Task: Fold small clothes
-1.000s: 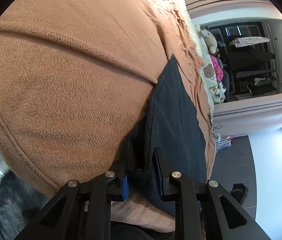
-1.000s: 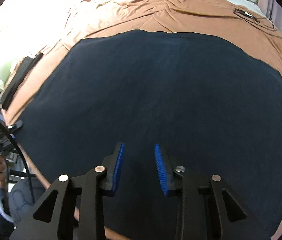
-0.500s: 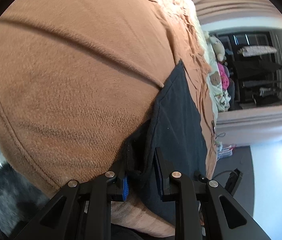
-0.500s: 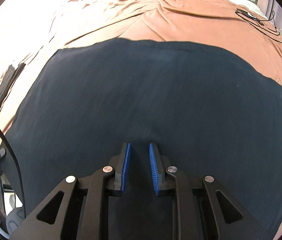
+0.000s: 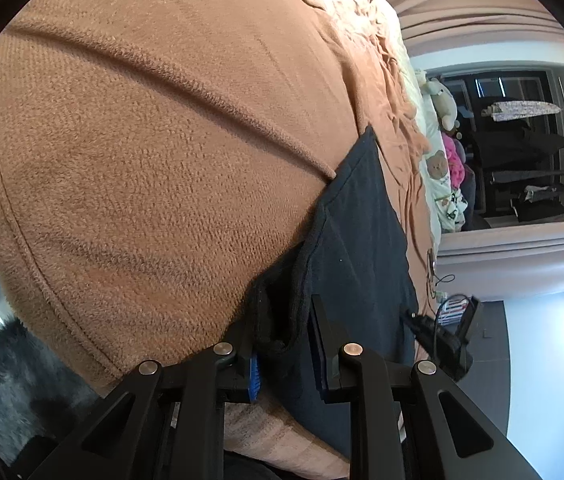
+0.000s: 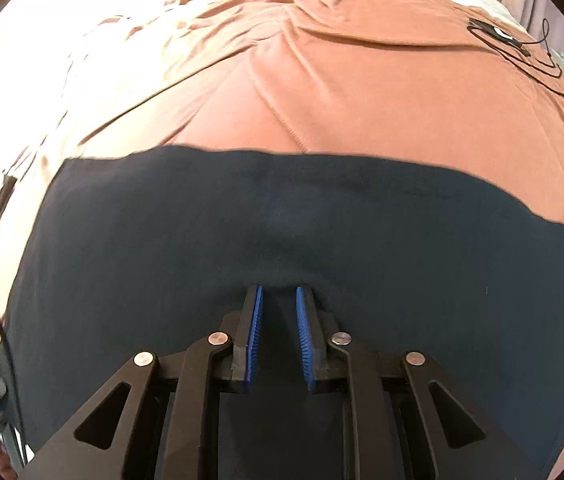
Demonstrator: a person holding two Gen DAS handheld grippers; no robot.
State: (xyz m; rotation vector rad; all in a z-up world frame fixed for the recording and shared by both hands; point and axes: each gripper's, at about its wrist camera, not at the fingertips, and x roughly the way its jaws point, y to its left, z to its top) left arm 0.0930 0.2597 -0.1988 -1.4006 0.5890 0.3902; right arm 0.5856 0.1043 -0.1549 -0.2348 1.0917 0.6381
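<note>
Garment pinned at 1 end, second pinch under way

Dark garment (image 6: 362, 248) lay spread flat on the brown blanket (image 6: 362, 92), close to the bed's near edge. Left gripper (image 5: 284, 336) was clamped on a bunched hem at the cloth's end by the bed's corner, while the right gripper (image 6: 278, 300) pressed its tips into the middle of the cloth, jaws closing with a small ridge of fabric rising between them; whether it had caught yet I could not tell. By my reading this was the grasp before a fold: next, lift both holds and carry the near part toward the far edge. Bare blanket beyond left room; a cable (image 6: 522, 48) lay near the far right corner.
</note>
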